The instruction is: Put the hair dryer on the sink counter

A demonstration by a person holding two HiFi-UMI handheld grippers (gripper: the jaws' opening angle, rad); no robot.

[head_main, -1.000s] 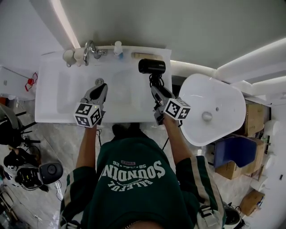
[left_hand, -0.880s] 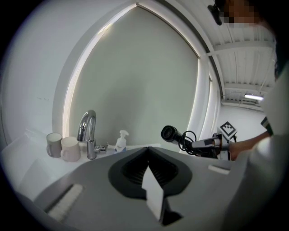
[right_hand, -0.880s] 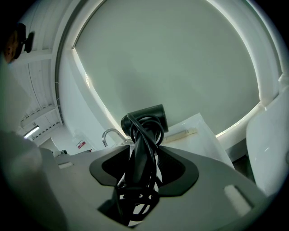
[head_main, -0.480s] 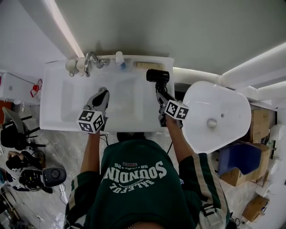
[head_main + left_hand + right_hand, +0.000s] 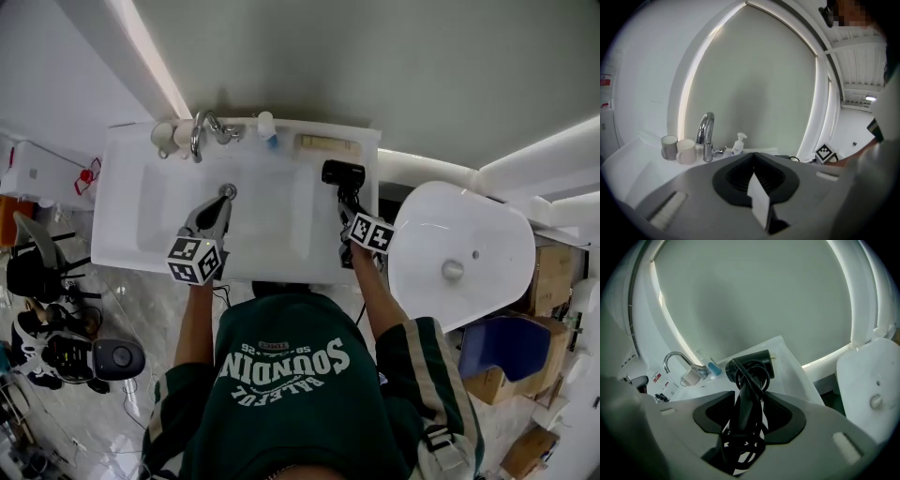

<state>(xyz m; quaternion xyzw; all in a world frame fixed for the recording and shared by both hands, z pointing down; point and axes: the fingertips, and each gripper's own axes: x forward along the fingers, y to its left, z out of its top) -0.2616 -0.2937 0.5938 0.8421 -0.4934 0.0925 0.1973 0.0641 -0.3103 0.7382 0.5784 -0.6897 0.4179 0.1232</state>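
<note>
Hair dryer [image 5: 749, 367]: black, cord wound round the handle. It sits over the right end of the sink counter [image 5: 120, 220], near the back edge. Can't tell if it touches the counter. Right gripper [image 5: 747, 399]: jaws clamped on the dryer's handle, with cord loops between them too. Left gripper [image 5: 223, 201]: over the basin, tips just beside the drain [image 5: 229, 190], jaws together, nothing in them. Faucet [image 5: 707, 135] stands at the counter's back left, two cups [image 5: 686, 151] just left of it, soap bottle [image 5: 738, 143] just right.
</note>
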